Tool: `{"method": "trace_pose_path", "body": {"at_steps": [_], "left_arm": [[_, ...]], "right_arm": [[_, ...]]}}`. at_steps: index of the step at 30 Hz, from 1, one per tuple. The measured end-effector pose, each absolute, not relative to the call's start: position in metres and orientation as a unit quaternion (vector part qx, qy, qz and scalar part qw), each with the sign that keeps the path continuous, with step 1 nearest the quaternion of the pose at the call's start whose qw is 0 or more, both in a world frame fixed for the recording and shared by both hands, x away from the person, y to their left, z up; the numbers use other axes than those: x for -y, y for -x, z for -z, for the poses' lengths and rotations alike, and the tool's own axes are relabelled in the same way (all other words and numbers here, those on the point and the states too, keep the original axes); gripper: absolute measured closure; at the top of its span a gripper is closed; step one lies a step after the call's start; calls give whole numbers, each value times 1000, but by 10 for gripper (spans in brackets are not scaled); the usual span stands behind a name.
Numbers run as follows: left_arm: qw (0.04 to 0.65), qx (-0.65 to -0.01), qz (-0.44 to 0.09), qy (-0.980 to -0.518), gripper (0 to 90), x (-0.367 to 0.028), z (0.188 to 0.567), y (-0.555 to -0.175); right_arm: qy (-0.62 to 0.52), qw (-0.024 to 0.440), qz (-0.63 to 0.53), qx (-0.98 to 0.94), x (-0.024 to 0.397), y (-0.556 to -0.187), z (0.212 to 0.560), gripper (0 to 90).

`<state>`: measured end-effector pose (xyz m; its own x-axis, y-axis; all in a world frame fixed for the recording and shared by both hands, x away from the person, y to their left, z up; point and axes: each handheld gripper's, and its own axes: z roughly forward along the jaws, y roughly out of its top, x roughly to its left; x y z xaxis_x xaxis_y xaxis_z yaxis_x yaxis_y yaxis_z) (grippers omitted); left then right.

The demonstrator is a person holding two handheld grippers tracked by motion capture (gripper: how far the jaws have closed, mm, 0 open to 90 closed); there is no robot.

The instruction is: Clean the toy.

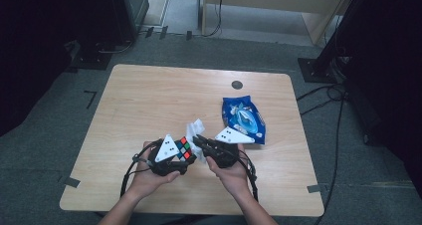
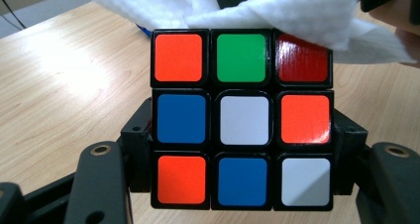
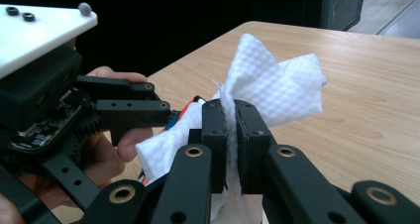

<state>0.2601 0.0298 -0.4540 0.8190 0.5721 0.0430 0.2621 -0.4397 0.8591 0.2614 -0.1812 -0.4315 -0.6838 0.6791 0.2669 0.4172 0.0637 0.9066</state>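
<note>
A scrambled puzzle cube (image 2: 242,117) with orange, green, red, blue and white stickers is clamped between the jaws of my left gripper (image 2: 242,149), which is shut on its two sides. In the high view the cube (image 1: 184,149) sits just above the table's front middle, held by my left gripper (image 1: 171,158). My right gripper (image 3: 232,135) is shut on a folded white wipe (image 3: 275,87). The wipe (image 2: 277,11) lies against the cube's top edge. From above, the right gripper (image 1: 199,141) meets the cube from the right, with the wipe (image 1: 195,128) sticking up behind it.
A blue wipes packet (image 1: 243,118) lies on the wooden table (image 1: 149,95) to the right of centre. A dark round grommet (image 1: 237,84) is set in the tabletop near the far edge. Cables and stand bases lie on the floor around.
</note>
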Motion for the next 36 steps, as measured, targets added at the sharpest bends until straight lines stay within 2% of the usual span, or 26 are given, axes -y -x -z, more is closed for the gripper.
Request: {"method": "trace_pose_path", "body": {"at_steps": [24,36], "left_arm": [[491,-261,-170,-814,339,-42,442,-262],[491,-269,-173,-810,339,-47,442,-265]], "right_arm": [[-438,136,-508,-729,206,-288,467,850],[-439,142,-491,-739,205,-289,475,848]]}}
